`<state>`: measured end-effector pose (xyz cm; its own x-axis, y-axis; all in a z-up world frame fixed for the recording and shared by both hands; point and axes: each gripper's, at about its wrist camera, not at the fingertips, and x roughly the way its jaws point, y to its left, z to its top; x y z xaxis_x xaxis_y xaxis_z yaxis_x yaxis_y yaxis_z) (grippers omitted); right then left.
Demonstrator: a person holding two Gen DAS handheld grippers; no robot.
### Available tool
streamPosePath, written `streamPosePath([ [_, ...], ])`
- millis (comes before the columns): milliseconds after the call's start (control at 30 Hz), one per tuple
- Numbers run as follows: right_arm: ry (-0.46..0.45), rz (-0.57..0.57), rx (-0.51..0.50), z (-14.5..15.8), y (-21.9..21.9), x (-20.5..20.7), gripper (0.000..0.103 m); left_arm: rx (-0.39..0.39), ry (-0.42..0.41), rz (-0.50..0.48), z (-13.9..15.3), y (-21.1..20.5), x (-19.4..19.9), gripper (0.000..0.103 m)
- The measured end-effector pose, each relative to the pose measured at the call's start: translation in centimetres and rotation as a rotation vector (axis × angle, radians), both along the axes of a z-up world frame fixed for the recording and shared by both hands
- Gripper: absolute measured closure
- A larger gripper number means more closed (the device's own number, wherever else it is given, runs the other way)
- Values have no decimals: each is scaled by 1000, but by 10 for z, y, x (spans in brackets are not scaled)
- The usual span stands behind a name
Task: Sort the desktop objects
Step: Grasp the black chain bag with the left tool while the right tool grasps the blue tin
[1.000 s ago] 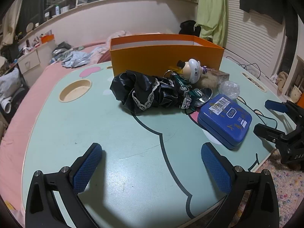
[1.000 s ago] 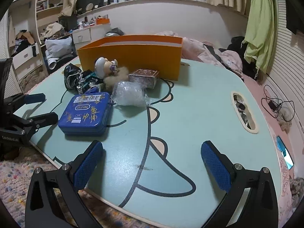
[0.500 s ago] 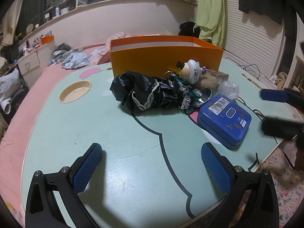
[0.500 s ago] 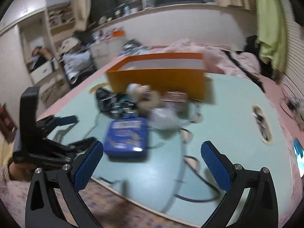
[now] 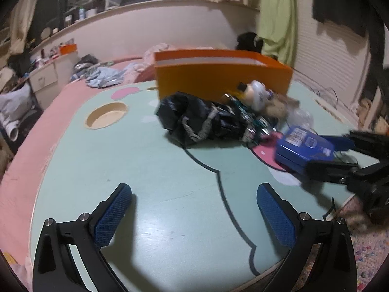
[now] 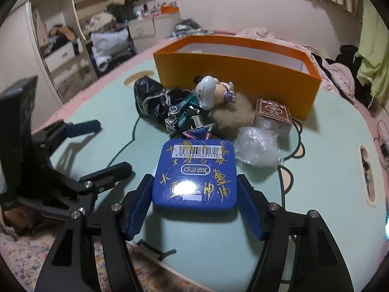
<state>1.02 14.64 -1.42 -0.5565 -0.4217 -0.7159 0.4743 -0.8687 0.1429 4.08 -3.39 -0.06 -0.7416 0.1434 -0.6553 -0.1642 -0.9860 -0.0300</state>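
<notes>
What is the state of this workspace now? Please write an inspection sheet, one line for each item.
Surface: mint table with cartoon print.
Job's things: blue tin near the front edge; open orange box at the back.
Clutter: black bundle, figurine, brown card box, clear plastic wad, all between tin and box.
Grippers: left hand-held gripper open over bare table; right hand-held gripper has just been closing, pads on the tin's sides.
Cables: cable on the floor, right of the table.
Surroundings: cluttered bedroom, patterned rug.

A pale green curtain [image 5: 277, 19] was seen far beyond the jaws, upper right; crumpled bedding [image 5: 102, 77] was spread beyond them to the left, white drawers [image 6: 143, 28] set behind.
</notes>
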Motion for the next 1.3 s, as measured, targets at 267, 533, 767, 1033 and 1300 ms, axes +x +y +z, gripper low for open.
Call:
streamPosePath([
  [267,90,-67,-131,12,29,16,36,96,51,73,40,-18,-22,0],
  [533,78,-87,-39,9,24,14,36,177,-155,63,31,-7,-91,18],
  [767,28,-120,4,1,24,6,29,298,-198,56,17,-19,-88,61],
  [1033,35,-111,113,-2,10,6,24,291,-59,9,39,-39,-36,64],
  [1300,66,-27,54,1,14,14,37,274,-17,-17,50,-42,-28,64],
])
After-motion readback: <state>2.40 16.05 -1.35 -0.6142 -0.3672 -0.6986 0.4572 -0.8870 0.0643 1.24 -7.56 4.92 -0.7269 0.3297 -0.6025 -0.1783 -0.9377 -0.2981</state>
